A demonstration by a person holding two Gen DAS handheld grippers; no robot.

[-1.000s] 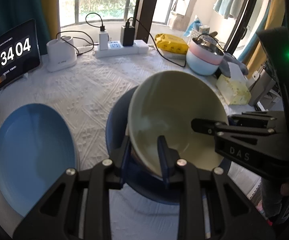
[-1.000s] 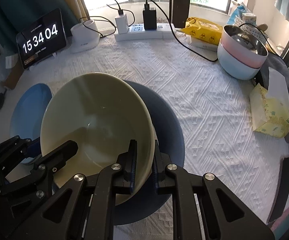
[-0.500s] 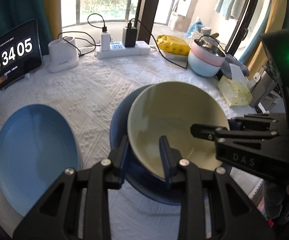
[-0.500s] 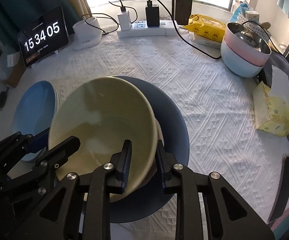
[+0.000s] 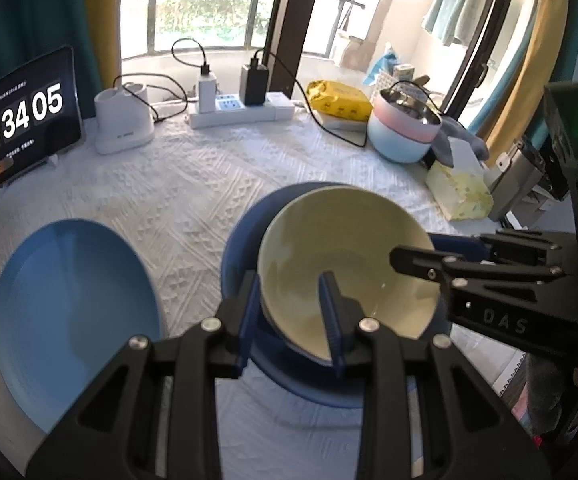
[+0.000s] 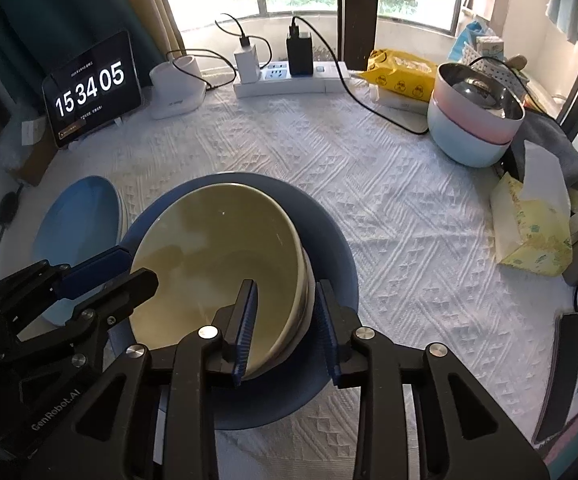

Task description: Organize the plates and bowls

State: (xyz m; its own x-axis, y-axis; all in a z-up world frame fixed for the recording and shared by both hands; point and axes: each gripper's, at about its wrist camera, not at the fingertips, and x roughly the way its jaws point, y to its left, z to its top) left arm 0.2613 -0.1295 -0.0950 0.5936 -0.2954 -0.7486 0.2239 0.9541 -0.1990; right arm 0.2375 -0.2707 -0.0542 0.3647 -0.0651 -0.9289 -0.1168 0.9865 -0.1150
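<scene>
Bowl: the pale yellow-green ceramic bowl (image 6: 217,264) you are handling sits upright on the dark blue round plate (image 6: 331,248), nested on another pale bowl whose rim (image 6: 307,280) shows just under it on its right side.
Right tongs: your right gripper (image 6: 285,330) straddles the bowl's near right rim; its jaws have just been opening and the blue pads stand clear of the wall on both sides, so nothing is gripped.
Left tongs: your left gripper (image 5: 291,320) straddles the bowl's left rim, one pad inside and one outside, jaws slightly parted with a gap visible; no grip.
Second plate: a light blue round plate (image 5: 69,308) lies on the white textured tablecloth (image 6: 389,208), just left of the dark plate.
Far edge: a black tablet clock (image 6: 91,88), a white power strip (image 6: 289,78) and a pink-and-blue pot (image 6: 473,128) stand well apart from the dishes.
</scene>
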